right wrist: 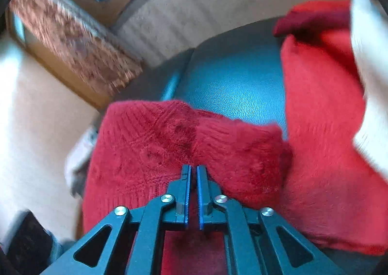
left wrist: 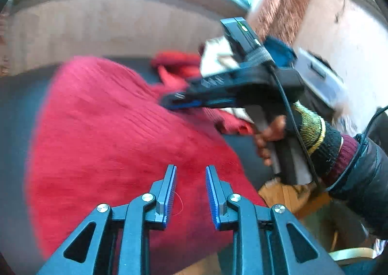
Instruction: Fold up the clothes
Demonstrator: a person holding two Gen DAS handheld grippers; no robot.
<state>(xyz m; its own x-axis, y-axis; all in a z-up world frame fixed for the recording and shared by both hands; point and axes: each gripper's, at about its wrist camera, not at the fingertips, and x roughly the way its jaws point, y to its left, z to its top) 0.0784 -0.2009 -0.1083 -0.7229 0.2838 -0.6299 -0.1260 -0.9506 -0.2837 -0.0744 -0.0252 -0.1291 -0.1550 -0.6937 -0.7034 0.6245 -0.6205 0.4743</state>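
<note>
Red ribbed knit sweater (left wrist: pixel 116 134) spread over a dark blue-grey leatherette cushion (right wrist: pixel 237 81); the garment fills most of the left wrist view and runs away from the camera toward the cushion's back edge

Left gripper (left wrist: pixel 191 170): jaws spread, nothing between them, poised over the near body of the sweater; cannot tell whether the tips touch the cloth. A loose thread shows just beside the left finger

Right gripper (right wrist: pixel 193 170): jaws nearly pressed together, pinching a gathered fold of the red knit; fabric bunches up on both sides of the tips. In the left wrist view this same tool (left wrist: pixel 180 100) comes in from the right, held by a hand in a black knit glove with yellow-green stripe (left wrist: pixel 315 134), tip at the far part of the sweater

Key relation: the pinched fold lies right at the right gripper; another length of red knit (right wrist: pixel 322 129) runs up the right of that view, long axis roughly away from the camera. Right hand is the nearer to the far, bunched part of the garment, left hand to the broad near part. Judgement: the coming fold likely turns on carrying the pinched part toward the left gripper's side

Writing: none readable. A small green light (left wrist: pixel 240 24) shows on the right tool's upper body; both views motion-blurred
</note>
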